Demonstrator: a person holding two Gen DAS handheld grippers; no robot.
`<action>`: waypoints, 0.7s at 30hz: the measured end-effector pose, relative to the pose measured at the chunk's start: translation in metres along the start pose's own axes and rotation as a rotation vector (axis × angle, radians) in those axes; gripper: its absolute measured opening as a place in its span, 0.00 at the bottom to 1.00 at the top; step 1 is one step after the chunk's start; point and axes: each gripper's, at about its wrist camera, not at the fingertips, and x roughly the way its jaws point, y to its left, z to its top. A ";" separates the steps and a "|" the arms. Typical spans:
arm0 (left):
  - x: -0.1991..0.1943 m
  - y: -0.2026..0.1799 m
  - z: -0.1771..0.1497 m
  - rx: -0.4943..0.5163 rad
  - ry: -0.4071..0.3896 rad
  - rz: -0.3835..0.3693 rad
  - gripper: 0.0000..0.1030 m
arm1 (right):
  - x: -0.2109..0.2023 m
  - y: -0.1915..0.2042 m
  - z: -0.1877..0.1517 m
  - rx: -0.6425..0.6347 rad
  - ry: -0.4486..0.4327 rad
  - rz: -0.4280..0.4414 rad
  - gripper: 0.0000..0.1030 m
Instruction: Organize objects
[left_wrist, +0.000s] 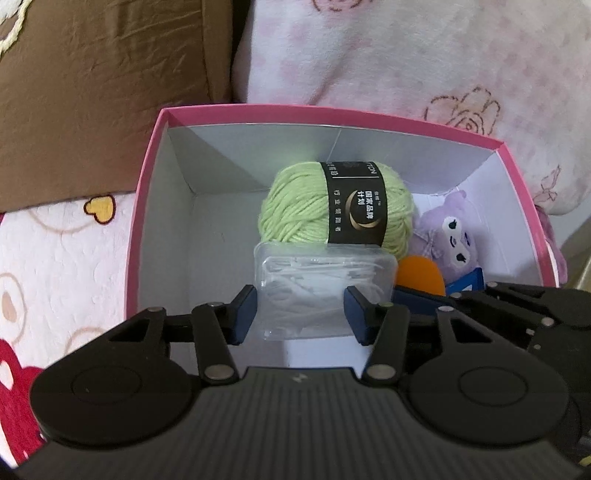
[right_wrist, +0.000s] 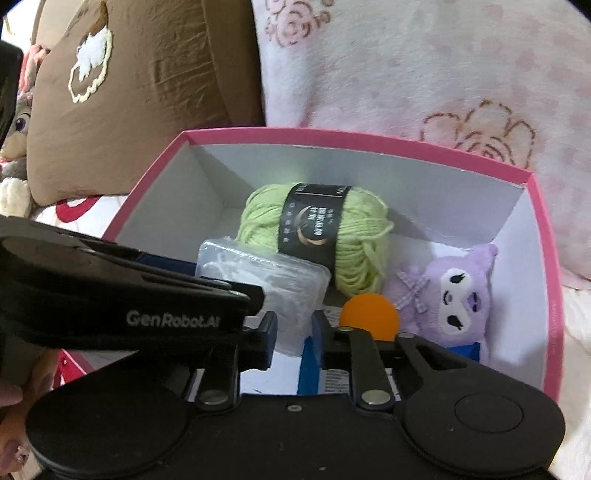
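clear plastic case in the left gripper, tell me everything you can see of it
The clear plastic case is a small, flat, rounded-corner box of see-through plastic, lid shut, with thin white pieces inside, possibly floss picks. The left gripper has a blue pad on each side of it, over the pink box. Its far edge meets the green yarn; the orange ball sits by its right corner.

Blue box (right_wrist: 309, 365) — mostly hidden

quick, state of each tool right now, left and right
Left tool: shut on the clear plastic case, over the pink box.
Right tool: open, holding nothing.
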 end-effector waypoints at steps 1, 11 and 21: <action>0.001 0.000 0.000 -0.002 -0.001 0.001 0.49 | -0.002 0.000 -0.001 0.001 -0.008 -0.010 0.20; 0.004 -0.003 0.000 -0.049 0.008 -0.014 0.48 | -0.058 0.003 -0.031 -0.028 -0.108 -0.028 0.25; -0.008 -0.006 -0.011 -0.014 0.025 -0.037 0.64 | -0.076 0.012 -0.048 -0.009 -0.132 -0.023 0.34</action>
